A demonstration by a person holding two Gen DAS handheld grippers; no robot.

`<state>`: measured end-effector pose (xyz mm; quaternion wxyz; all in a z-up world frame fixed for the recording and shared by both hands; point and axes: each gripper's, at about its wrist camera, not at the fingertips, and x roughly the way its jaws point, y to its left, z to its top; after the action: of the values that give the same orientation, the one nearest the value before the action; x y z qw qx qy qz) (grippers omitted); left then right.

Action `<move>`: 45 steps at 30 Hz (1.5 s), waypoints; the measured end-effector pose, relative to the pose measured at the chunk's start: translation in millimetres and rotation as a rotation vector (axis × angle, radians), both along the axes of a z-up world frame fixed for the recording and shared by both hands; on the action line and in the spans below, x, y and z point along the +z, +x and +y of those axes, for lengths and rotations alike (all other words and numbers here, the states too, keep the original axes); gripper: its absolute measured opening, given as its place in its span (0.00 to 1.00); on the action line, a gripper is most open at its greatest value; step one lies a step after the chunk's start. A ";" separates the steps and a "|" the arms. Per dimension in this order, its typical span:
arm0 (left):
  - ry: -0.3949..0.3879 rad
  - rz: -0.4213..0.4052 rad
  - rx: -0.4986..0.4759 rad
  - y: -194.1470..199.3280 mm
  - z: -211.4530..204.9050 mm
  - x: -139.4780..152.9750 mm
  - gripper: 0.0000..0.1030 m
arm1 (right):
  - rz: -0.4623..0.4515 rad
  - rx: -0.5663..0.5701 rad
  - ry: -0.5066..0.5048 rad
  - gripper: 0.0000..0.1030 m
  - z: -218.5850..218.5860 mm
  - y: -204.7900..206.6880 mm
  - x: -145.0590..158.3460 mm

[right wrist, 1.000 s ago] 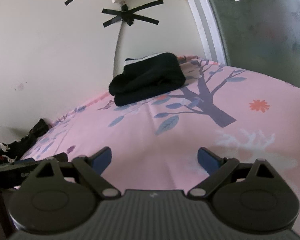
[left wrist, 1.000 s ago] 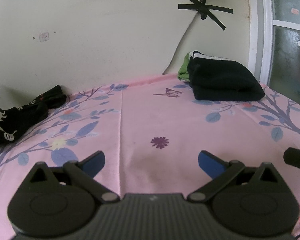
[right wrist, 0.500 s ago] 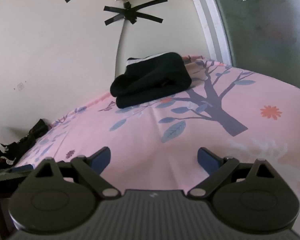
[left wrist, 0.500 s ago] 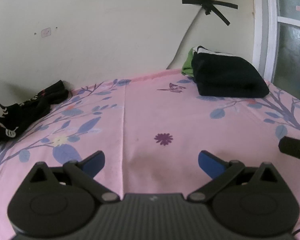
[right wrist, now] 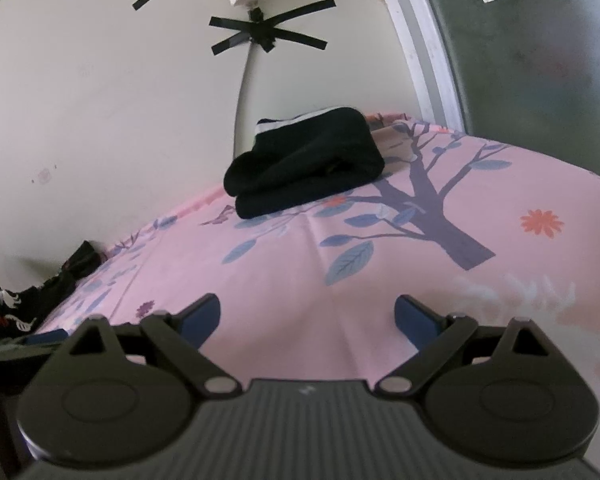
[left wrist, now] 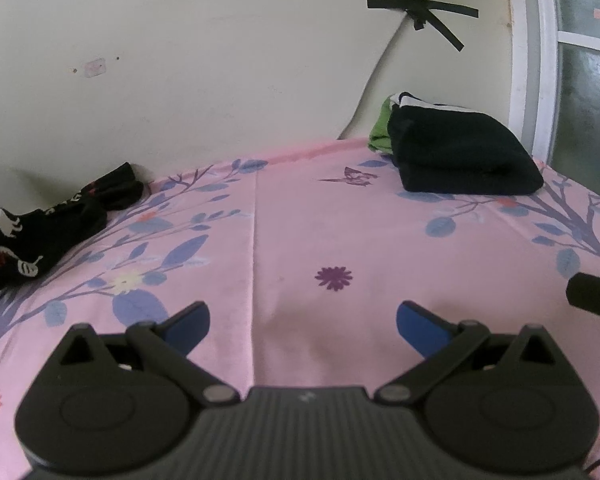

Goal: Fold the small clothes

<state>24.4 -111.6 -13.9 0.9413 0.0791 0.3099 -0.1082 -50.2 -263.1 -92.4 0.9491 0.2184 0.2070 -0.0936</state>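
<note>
Both tools, left tool (left wrist: 302, 321) and right tool (right wrist: 307, 317), hang spread wide and empty above the pink floral sheet (left wrist: 300, 232); folded black clothes (right wrist: 304, 166) sit by the wall.

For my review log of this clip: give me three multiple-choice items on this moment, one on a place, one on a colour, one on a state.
1. Where does the folded black garment lie?
A. at the sheet's far edge by the wall
B. between the right hand-held gripper's fingers
C. on the floor

2. What colour cloth peeks from behind that garment in the left view?
A. red
B. green
C. yellow

3. How are the two hand-held grippers?
A. both shut on cloth
B. one open, one shut
C. both open, holding nothing

Answers: 1 A, it rests on the pink sheet near the wall. 2 B, green cloth shows there. 3 C, left hand-held gripper and right hand-held gripper stand spread over bare sheet.
</note>
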 end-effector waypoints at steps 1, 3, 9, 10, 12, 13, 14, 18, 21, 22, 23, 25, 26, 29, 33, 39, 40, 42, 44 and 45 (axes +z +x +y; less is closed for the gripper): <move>-0.002 0.001 0.000 0.5 1.0 0.0 1.00 | -0.001 0.000 0.000 0.87 0.0 -0.1 0.0; -0.006 0.004 0.004 1.2 2.2 0.0 1.00 | -0.002 0.000 0.002 0.87 -0.2 -0.3 -0.2; -0.016 0.011 0.013 1.4 3.4 0.1 1.00 | -0.004 0.002 0.005 0.87 -0.8 -0.3 -0.3; -0.015 0.010 0.013 1.2 3.1 0.0 1.00 | -0.004 0.002 0.006 0.87 -1.1 -0.3 -0.3; -0.013 0.009 0.010 1.1 3.0 0.0 1.00 | -0.005 0.002 0.008 0.87 -1.1 -0.6 -0.2; -0.012 0.008 0.010 0.8 2.7 0.0 1.00 | -0.006 0.003 0.008 0.87 -1.2 -0.5 -0.3; -0.010 0.006 0.010 0.6 2.6 0.0 1.00 | -0.006 0.002 0.008 0.87 -0.7 -0.8 -0.2; -0.001 0.000 0.008 -0.2 1.9 -0.3 1.00 | -0.012 0.006 0.004 0.87 -0.2 -1.5 -0.2; 0.004 -0.003 0.004 -0.6 1.9 -0.4 1.00 | -0.014 0.003 0.004 0.87 1.2 -2.2 -0.5; 0.006 -0.004 0.005 -0.7 1.6 -0.5 1.00 | -0.014 0.004 0.006 0.87 0.6 -2.1 -0.7; 0.007 -0.003 0.003 -0.6 2.0 -0.5 1.00 | -0.014 0.004 0.008 0.87 0.1 -2.1 -0.7; 0.007 -0.003 0.003 -0.8 1.4 -0.5 1.00 | -0.015 0.002 0.011 0.87 -0.1 -2.0 -0.7; 0.008 -0.002 0.001 -0.5 1.9 -0.4 1.00 | -0.015 0.001 0.013 0.87 -0.2 -2.2 -0.7; 0.011 0.000 -0.005 -0.6 1.9 -0.5 1.00 | -0.015 0.001 0.013 0.87 0.3 -2.2 -0.5; 0.015 -0.001 -0.010 -0.7 1.4 -0.4 1.00 | -0.018 0.000 0.017 0.87 -0.3 -2.7 -0.7; 0.016 0.001 -0.010 -0.3 1.1 -0.7 1.00 | -0.021 -0.001 0.028 0.87 -0.9 -2.7 -0.7; 0.015 0.002 -0.010 -0.2 0.9 -0.8 1.00 | -0.022 -0.002 0.029 0.87 -0.8 -3.1 -0.7; 0.015 0.003 -0.010 -0.3 0.8 -1.0 1.00 | -0.023 -0.001 0.030 0.87 -1.4 -3.3 -0.6; 0.016 0.003 -0.010 -0.2 0.5 -0.9 1.00 | -0.023 0.000 0.030 0.87 -1.2 -3.4 -0.5; 0.016 0.003 -0.010 -0.2 0.3 -0.9 1.00 | -0.023 -0.001 0.030 0.87 -1.1 -3.5 -0.5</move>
<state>24.2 -111.3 -14.7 0.9396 0.0878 0.3119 -0.1105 -53.7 -264.2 -92.9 0.9479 0.2338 0.1974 -0.0883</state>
